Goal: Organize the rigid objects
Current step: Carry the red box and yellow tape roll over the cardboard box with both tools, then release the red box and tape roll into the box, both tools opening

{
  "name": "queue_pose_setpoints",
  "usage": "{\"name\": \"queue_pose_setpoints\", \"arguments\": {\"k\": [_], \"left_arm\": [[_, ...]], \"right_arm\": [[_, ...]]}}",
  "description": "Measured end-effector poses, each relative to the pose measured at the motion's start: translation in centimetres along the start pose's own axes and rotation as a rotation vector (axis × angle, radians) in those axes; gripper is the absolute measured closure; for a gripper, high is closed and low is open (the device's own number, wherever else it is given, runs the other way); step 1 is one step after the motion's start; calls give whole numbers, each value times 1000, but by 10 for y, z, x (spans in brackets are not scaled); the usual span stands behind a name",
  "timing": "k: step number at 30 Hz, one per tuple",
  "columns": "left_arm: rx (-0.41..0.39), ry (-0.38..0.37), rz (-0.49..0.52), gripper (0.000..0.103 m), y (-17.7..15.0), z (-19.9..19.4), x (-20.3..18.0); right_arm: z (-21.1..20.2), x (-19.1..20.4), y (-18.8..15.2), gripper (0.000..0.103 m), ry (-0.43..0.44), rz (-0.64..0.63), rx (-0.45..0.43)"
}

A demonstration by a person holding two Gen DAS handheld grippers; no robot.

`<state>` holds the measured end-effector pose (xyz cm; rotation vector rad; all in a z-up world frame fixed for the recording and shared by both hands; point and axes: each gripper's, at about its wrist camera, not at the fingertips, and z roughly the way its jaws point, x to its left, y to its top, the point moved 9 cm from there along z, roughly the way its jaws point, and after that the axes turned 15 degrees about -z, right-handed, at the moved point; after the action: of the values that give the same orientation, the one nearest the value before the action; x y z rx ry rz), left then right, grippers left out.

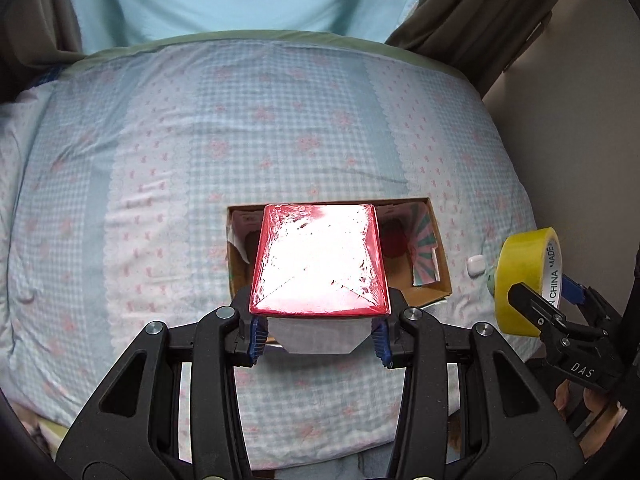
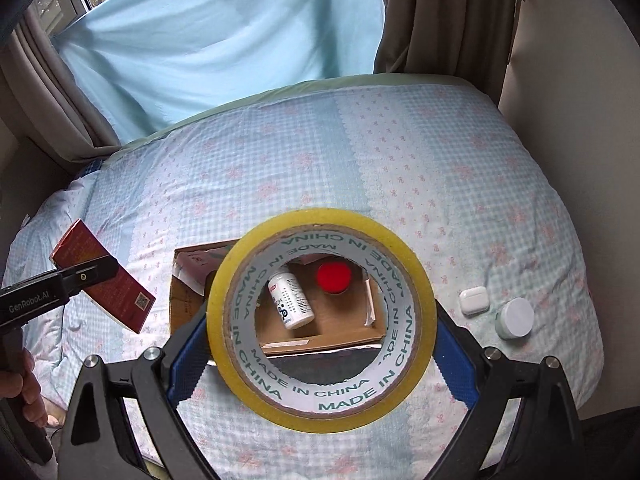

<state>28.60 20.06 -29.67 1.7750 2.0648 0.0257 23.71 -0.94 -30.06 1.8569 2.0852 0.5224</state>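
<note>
My left gripper [image 1: 319, 338] is shut on a red box [image 1: 320, 260] wrapped in shiny film, blue pads pressing its two sides. It hangs above an open cardboard box [image 1: 440, 268] on the bed. In the right wrist view that red box [image 2: 120, 296] and left gripper [image 2: 100, 280] are left of the cardboard box [image 2: 188, 304]. My right gripper [image 2: 320, 352] grips a yellow tape roll [image 2: 404, 344] by its outer rim, jaws wide. Through the roll's hole I see a white bottle [image 2: 290, 300] and a red-capped item [image 2: 334, 277] lying in the box. The tape roll [image 1: 520, 280] shows at the right.
A white earbud case [image 2: 474, 301] and a white-lidded jar [image 2: 516, 318] lie on the checked quilt [image 2: 440, 160] right of the box. Curtains [image 2: 440, 20] hang behind the bed and a wall [image 2: 580, 120] stands close on the right. A person's hand [image 2: 28, 392] is at lower left.
</note>
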Motion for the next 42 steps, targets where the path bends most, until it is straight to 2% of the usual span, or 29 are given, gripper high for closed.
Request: {"name": "queue_pose_setpoints", "arguments": {"k": [8, 15, 25, 31, 35, 36, 37, 38, 39, 42], "left_arm": [[65, 12, -74, 65, -3, 48, 39], [142, 21, -83, 65, -8, 101, 42], [241, 51, 14, 65, -20, 160, 13], [275, 66, 129, 65, -24, 184, -10], [294, 90, 215, 64, -27, 193, -18], [290, 93, 234, 59, -28, 192, -20], [281, 87, 249, 28, -28, 189, -20], [270, 79, 255, 6, -26, 186, -20], [256, 64, 254, 0, -25, 183, -21], [259, 60, 246, 0, -25, 181, -15]], "right_arm": [[55, 29, -10, 8, 40, -22, 100], [108, 22, -16, 8, 28, -35, 188], [167, 7, -33, 8, 53, -14, 263], [189, 5, -29, 7, 95, 0, 251], [199, 11, -28, 7, 137, -60, 219], [201, 13, -28, 7, 132, -92, 211], [202, 14, -28, 7, 115, -132, 202], [203, 16, -28, 4, 99, -175, 197], [202, 17, -27, 0, 96, -208, 177], [193, 17, -20, 0, 81, -267, 89]]}}
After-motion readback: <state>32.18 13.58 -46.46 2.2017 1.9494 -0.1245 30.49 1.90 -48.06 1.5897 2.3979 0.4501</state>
